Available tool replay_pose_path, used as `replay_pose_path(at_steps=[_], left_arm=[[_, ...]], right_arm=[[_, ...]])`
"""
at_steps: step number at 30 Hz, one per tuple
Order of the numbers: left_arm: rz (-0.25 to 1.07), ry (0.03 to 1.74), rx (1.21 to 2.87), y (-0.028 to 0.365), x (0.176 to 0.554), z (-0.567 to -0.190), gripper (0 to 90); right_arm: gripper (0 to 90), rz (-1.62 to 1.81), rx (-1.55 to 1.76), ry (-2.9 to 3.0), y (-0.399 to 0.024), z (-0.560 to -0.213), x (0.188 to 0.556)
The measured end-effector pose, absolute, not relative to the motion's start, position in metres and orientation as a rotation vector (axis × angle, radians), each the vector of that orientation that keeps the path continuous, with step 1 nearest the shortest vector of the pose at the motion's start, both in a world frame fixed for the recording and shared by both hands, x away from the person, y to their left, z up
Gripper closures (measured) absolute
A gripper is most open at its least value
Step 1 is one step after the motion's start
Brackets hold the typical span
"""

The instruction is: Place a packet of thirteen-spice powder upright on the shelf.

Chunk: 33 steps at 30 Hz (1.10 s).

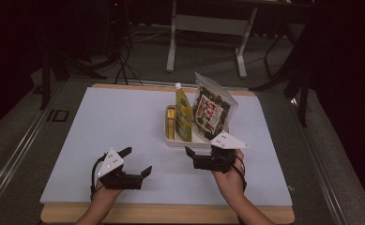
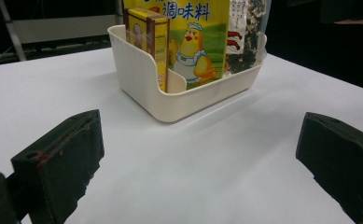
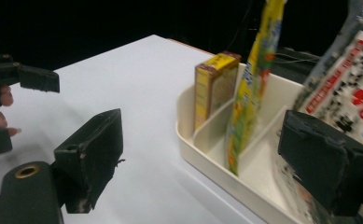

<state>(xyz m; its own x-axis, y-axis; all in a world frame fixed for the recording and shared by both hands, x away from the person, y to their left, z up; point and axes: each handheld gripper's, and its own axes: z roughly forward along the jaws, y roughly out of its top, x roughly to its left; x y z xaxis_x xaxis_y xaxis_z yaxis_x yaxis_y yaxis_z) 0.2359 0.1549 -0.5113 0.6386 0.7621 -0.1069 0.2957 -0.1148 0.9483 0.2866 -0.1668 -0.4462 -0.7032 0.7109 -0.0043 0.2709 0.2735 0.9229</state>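
Pictured mid-approach over the white tabletop (image 1: pixel 124 122): right gripper (image 1: pixel 203 152), fingers spread and empty, just short of the cream tray (image 1: pixel 170 139) holding yellow box (image 1: pixel 171 123), seasoning pouch (image 1: pixel 184 115) and seaweed bag (image 1: pixel 211 111); left gripper (image 1: pixel 135 161) likewise spread, well apart; likely next, closing on one upright packet.

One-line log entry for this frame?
left gripper: open, over table, empty | right gripper: open, at tray near edge, empty | tray: box, yellow pouch, seaweed bag, upright

Black grippers (image 1: pixel 135 164) – grey three-cornered plates, black cables
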Motion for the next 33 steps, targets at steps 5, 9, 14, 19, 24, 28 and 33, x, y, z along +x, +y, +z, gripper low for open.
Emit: replay_pose_path(at_steps=[5,9,14,19,24,28,33], left_arm=[[0.496,0.870,1.697,0.154,0.236,-0.511,1.2],[0.498,0.872,1.695,0.155,0.236,-0.511,1.1],[0.495,0.872,1.697,0.154,0.236,-0.512,1.2],[0.493,0.871,1.695,0.155,0.236,-0.512,1.2],[0.493,0.868,1.697,0.155,0.236,-0.512,1.2],[0.487,0.866,1.697,0.155,0.236,-0.512,1.2],[0.462,0.852,1.698,0.154,0.236,-0.512,1.2]], right_arm=[[14.3,1.404,0.899,2.120,-0.181,-0.448,0.281],[14.4,1.408,0.918,2.120,-0.192,-0.450,0.277],[14.3,1.418,0.927,2.117,-0.204,-0.452,0.272],[14.3,1.441,0.921,2.114,-0.214,-0.451,0.269],[14.4,1.443,0.922,2.094,-0.224,-0.453,0.265],[14.4,1.445,0.942,2.092,-0.232,-0.454,0.264],[14.4,1.463,0.910,2.101,-0.239,-0.456,0.261]])
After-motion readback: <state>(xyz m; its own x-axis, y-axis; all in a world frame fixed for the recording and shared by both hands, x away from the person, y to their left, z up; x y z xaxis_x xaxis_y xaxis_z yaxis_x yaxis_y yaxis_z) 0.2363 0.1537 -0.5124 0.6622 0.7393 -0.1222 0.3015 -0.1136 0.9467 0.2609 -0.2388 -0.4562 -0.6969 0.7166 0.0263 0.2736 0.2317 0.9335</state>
